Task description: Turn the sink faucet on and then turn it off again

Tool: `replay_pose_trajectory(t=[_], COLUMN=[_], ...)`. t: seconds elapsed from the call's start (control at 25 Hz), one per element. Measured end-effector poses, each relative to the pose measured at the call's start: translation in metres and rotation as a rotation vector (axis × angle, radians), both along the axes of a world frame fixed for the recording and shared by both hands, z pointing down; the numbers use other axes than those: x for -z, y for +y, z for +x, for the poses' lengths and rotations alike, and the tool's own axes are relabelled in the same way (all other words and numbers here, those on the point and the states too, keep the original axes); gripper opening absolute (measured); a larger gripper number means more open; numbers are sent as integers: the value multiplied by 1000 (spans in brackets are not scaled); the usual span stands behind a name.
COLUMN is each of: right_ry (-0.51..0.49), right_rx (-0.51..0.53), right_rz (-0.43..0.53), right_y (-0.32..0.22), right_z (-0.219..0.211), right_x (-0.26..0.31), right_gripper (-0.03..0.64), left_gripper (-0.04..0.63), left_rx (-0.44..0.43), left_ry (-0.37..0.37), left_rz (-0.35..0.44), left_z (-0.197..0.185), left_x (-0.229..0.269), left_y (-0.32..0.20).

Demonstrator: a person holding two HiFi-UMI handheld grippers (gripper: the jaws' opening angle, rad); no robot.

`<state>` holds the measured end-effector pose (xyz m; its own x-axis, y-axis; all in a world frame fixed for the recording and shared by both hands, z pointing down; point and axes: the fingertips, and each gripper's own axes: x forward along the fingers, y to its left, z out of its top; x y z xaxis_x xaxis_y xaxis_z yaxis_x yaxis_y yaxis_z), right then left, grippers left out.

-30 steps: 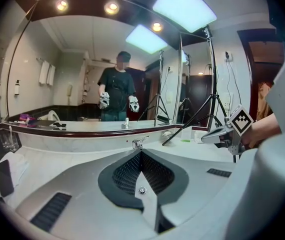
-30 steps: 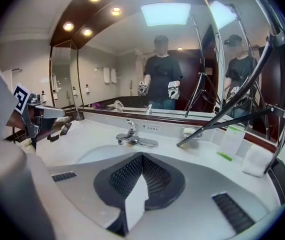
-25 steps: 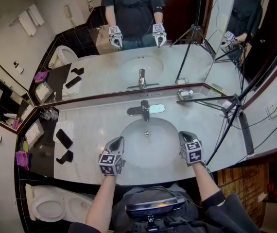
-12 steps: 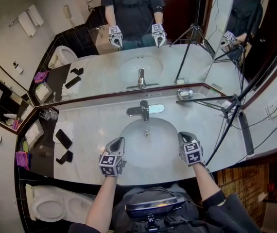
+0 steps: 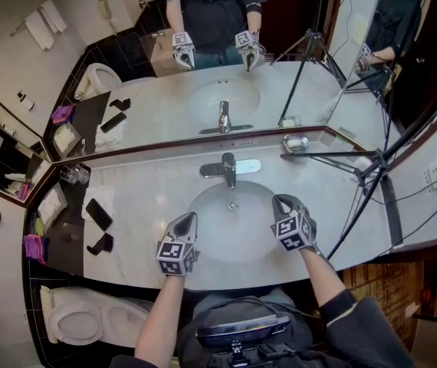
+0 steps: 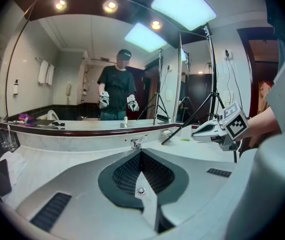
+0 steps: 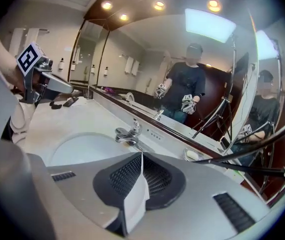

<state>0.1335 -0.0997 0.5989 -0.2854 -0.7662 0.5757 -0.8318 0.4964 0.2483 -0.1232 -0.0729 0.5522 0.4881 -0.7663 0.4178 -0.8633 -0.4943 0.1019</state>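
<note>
**Though within reach, faucet (image 5: 227, 169) stands untouched**

Rigid, smooth chrome, it probably answers best to a nudge at the lever's tip, not a pinch. It sits behind the sink (image 5: 230, 232), near the surface's (image 5: 142, 194) rear edge. The left hand-held gripper (image 5: 188, 219) and right hand-held gripper (image 5: 280, 201), both closed on nothing, hover over the sink's near rim, well apart from it.

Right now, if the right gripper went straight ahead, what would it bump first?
Probably the faucet: the shut right gripper points across the sink basin almost straight at it. Depth is unclear, so it could hit the basin's back rim first.
</note>
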Motion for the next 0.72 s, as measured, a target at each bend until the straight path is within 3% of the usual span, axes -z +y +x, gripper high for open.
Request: replay_pose_trajectory(t=[0.08, 0.48, 0.72], right_ry=[59, 448, 568], right_rx=[43, 346, 454], right_rz=[19, 163, 215], right_y=[-11, -74, -127], right_z=[-8, -61, -93], right_x=[0, -9, -20], right_gripper=[72, 169, 210], left_gripper=[-11, -11, -11], left_rx=[-1, -27, -24], left_ry=[-1, -23, -44], left_rz=[-2, -23, -39], left_z=[1, 6, 2], left_x=[-2, -23, -37], left_y=[-4, -20, -27])
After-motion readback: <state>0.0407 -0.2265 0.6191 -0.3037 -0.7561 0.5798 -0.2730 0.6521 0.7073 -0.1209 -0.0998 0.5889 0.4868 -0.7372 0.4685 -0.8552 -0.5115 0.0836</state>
